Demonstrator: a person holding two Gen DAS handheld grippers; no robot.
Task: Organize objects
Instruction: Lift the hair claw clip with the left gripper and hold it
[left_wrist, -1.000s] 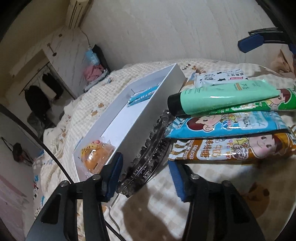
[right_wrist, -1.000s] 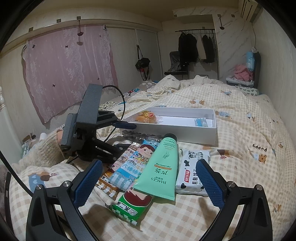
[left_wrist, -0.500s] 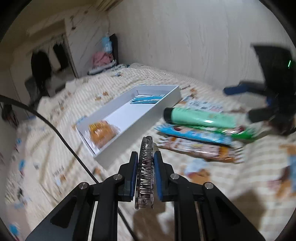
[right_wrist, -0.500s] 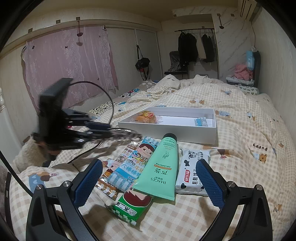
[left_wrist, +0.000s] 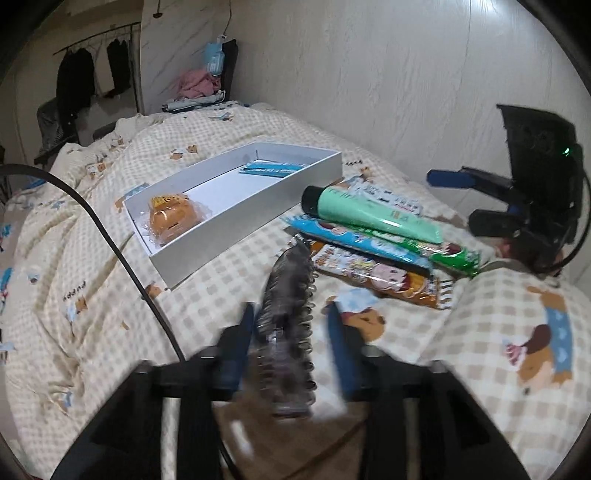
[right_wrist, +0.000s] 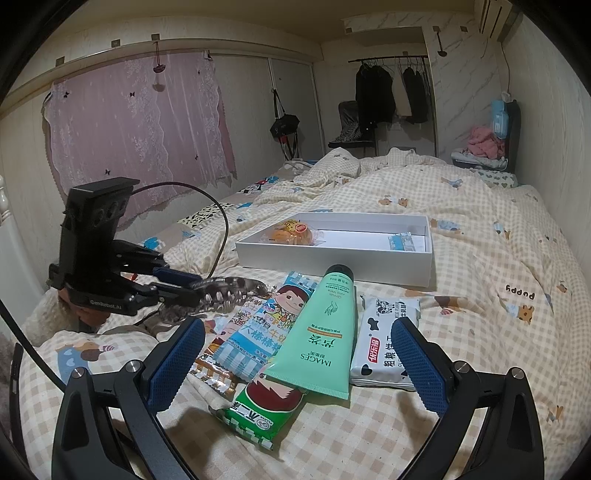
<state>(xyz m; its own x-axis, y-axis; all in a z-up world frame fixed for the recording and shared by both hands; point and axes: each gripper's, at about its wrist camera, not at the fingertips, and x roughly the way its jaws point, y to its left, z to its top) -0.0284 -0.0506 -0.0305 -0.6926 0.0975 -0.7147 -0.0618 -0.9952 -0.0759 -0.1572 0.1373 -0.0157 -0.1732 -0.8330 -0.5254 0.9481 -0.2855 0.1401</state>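
Black-framed left tongs, right tongs, blue textured pads, silver screws, dark trailing cable

Dim indoor light, fisheye-warped dark edges, left view's foreground seemingly motion-blurred

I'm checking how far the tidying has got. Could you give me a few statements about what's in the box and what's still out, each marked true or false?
1. A wrapped orange pastry lies in the white box. True.
2. The green tube lies inside the box. False: it lies outside on the bedspread, resting on the snack packets.
3. The blue sachet sits at the opposite end of the box from the pastry. True.
4. The right tongs grip the wipes pack. False: they are open and grip nothing.
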